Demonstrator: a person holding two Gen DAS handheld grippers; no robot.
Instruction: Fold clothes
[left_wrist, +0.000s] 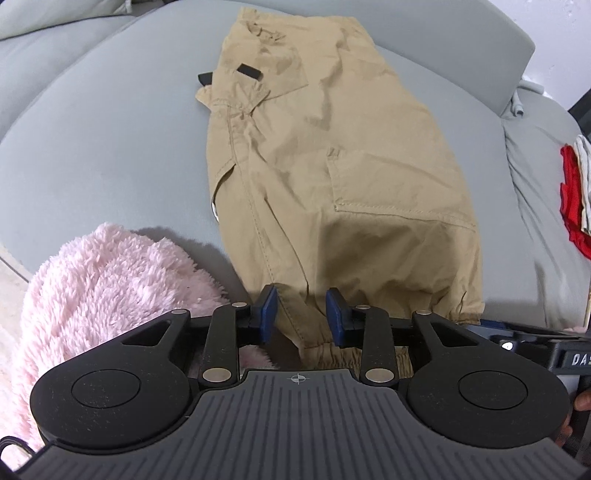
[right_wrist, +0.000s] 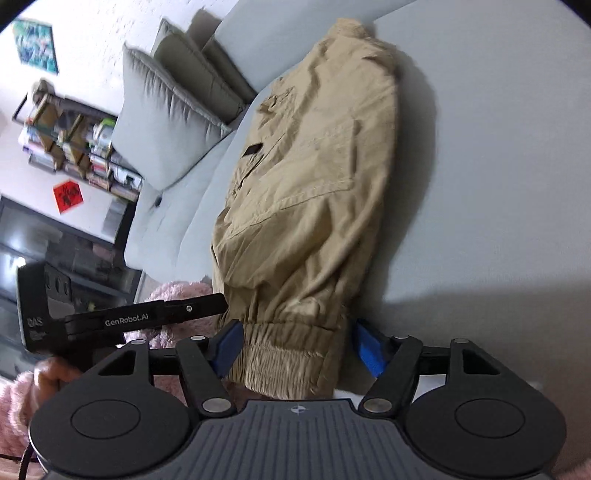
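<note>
The left tongs (left_wrist: 301, 312) were matte black, with two round hubs, silver rivets on the linkage arms, blue pads (left_wrist: 269, 308), and a ribbed grey plate bearing a small crosshair mark. The right tongs (right_wrist: 299, 347) matched (side lettering read "GenRobot.AI"). A fluffy pink sleeve (right_wrist: 16, 402) covered the person's wrist.

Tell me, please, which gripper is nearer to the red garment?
Right. The red garment lies off to the right of the khaki trousers, on the right gripper's side; the left gripper is farther away.
</note>
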